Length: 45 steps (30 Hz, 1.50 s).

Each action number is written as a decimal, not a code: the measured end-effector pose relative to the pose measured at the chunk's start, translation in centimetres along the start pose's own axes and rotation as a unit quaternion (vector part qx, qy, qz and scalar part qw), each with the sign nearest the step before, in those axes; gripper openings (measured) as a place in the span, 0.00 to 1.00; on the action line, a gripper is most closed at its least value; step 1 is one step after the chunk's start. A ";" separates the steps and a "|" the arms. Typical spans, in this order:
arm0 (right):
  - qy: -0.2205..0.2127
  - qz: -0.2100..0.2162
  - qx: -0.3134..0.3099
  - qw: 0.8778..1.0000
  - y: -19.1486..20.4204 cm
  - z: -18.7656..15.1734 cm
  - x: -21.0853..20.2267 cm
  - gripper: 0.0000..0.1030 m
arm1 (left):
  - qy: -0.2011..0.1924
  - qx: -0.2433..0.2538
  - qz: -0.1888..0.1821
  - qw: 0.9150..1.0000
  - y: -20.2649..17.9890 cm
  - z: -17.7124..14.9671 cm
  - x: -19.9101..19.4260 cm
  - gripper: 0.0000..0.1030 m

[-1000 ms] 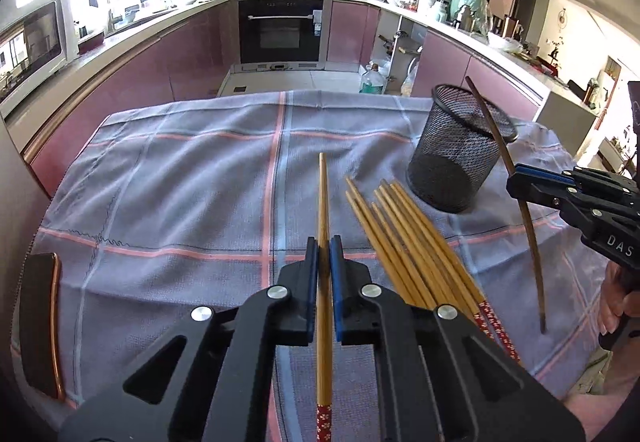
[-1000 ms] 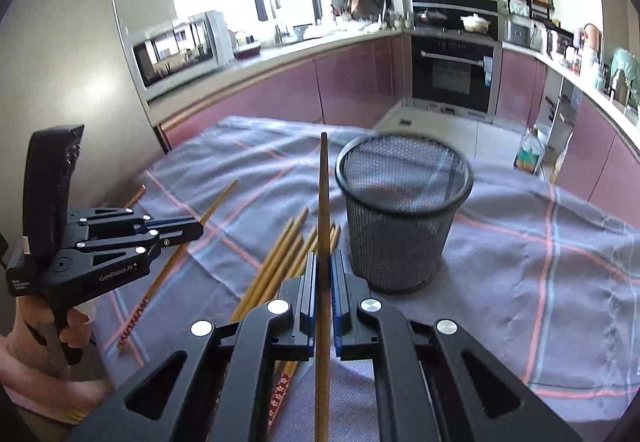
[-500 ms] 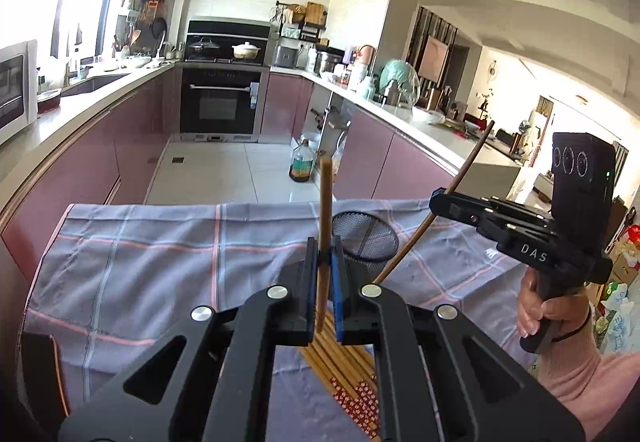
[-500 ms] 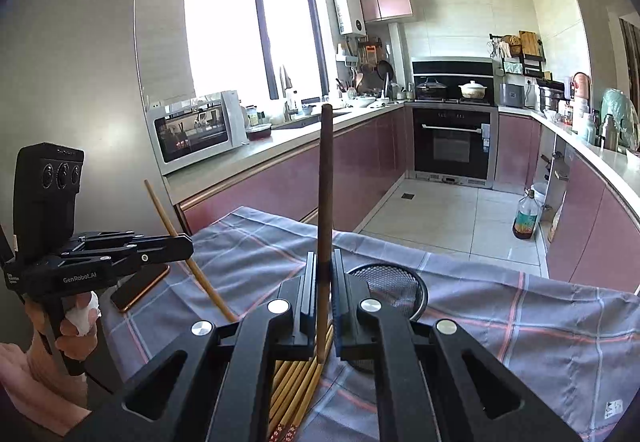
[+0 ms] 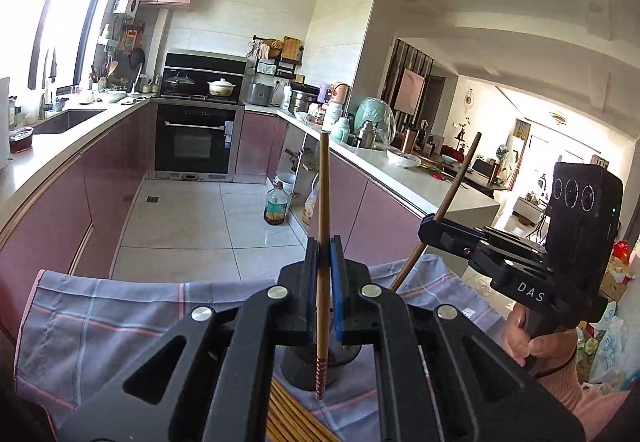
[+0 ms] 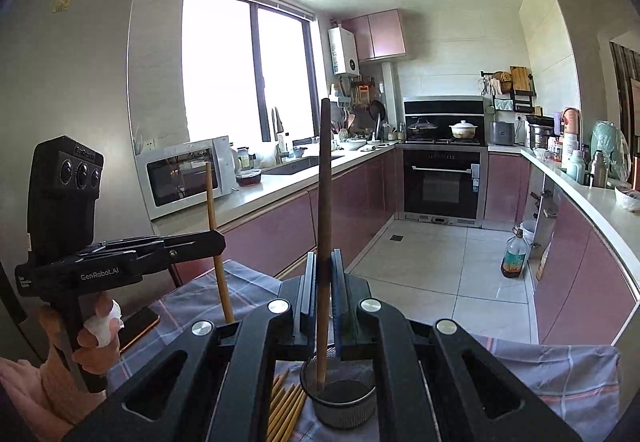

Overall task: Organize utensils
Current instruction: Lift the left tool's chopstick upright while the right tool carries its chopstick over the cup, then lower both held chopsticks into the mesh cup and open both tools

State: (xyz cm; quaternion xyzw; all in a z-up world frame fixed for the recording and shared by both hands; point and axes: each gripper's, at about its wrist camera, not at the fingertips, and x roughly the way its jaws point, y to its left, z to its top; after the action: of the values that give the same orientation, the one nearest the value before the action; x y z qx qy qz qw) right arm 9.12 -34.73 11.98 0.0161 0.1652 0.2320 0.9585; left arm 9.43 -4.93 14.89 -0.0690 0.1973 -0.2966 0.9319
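1. Kitchen background, left wrist view: pink cabinets, a built-in oven [image 5: 195,140] and a tiled floor lie beyond a table under a grey checked cloth [image 5: 120,318]. We see the left gripper [image 5: 323,306] with its jaws clamped on a light chopstick [image 5: 323,210], held nearly upright, its red-patterned end pointing down over the black mesh cup [image 5: 296,370]. Loose chopsticks [image 5: 288,418] lie on the cloth just beside the cup, toward the near edge. At the right edge of the cloth the right gripper [image 5: 430,226], gripped by a hand [image 5: 532,342], pinches a dark chopstick [image 5: 452,198] that slants upward to the right.

2. Right wrist view: we see the right gripper [image 6: 323,298] closed on the dark chopstick [image 6: 324,202], which stands nearly vertical with its lower end inside the mesh cup [image 6: 340,402]. The loose chopsticks [image 6: 286,402] lie touching or just beside the cup on its left. Above the cloth's left edge the left gripper [image 6: 218,242], held by a hand [image 6: 96,334] with a bandaged finger, grips the light chopstick [image 6: 216,242]. A phone [image 6: 138,326] lies on the cloth near that edge.
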 end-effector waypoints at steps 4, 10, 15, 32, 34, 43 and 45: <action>0.005 -0.007 0.000 1.000 -0.6 -0.1 0.7 0.05 | -0.002 0.003 -0.003 1.000 -0.7 1.1 2.0 0.07; 0.049 -0.002 0.007 0.999 -1.4 -1.8 3.5 0.05 | 0.036 0.002 -0.002 0.999 -0.6 0.5 7.1 0.07; 0.100 -0.002 0.012 0.995 -1.8 -3.8 6.4 0.05 | 0.086 0.001 0.010 0.996 0.4 -2.0 11.6 0.07; 0.180 -0.012 0.053 0.982 -3.2 -5.6 10.9 0.07 | 0.152 -0.005 0.030 0.988 4.7 -5.3 18.0 0.09; 0.181 -0.014 0.060 0.982 -3.4 -5.6 11.3 0.08 | 0.154 -0.013 0.035 0.987 5.2 -5.3 18.7 0.14; 0.168 -0.012 0.096 0.981 -4.6 -6.0 10.8 0.26 | 0.137 -0.019 0.074 0.988 6.6 -6.3 17.9 0.35; 0.164 -0.009 0.096 0.982 -4.6 -6.1 10.3 0.26 | 0.125 -0.015 0.089 0.988 6.9 -6.6 16.9 0.37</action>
State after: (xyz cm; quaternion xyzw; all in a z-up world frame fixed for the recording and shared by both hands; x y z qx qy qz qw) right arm 17.83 -34.46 2.51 0.0687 0.3418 0.2061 0.9143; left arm 22.97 -9.19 1.64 -0.0273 0.3220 -0.2156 0.9215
